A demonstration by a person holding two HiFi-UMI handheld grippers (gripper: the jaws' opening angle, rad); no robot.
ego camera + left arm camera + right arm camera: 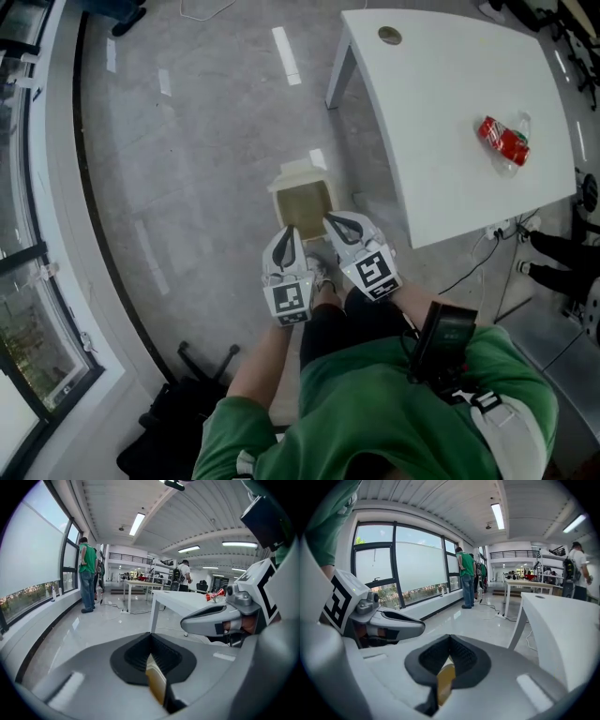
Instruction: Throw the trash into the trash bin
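Grip on a thin edge, twice over. Saw the left gripper point(287, 234) pinched shut on a tan sliver of wall, pads pressed flat to it; same for the right gripper point(332, 223), closed likewise on its own tan sliver. Judged both slivers to be the rim of the trash bin point(302, 174), held open-mouthed between the two, near the left edge of the table point(441, 112). Could not tell from above whether clear of the floor point(187, 187).

Risked a slip first: so little wall in each pinch, so any uneven pull or twist between the hands likely to lever the rim out and drop or tip the bin. Risked next a knock against the table's edge or leg if swung that way carelessly.

Farther off, spotted the trash point(503, 141), red and crushed, lying toward the table's right edge, well apart from the bin. Nothing free to pick it up with both pinches occupied; letting go on one side likely to leave the bin hanging crooked from the other.
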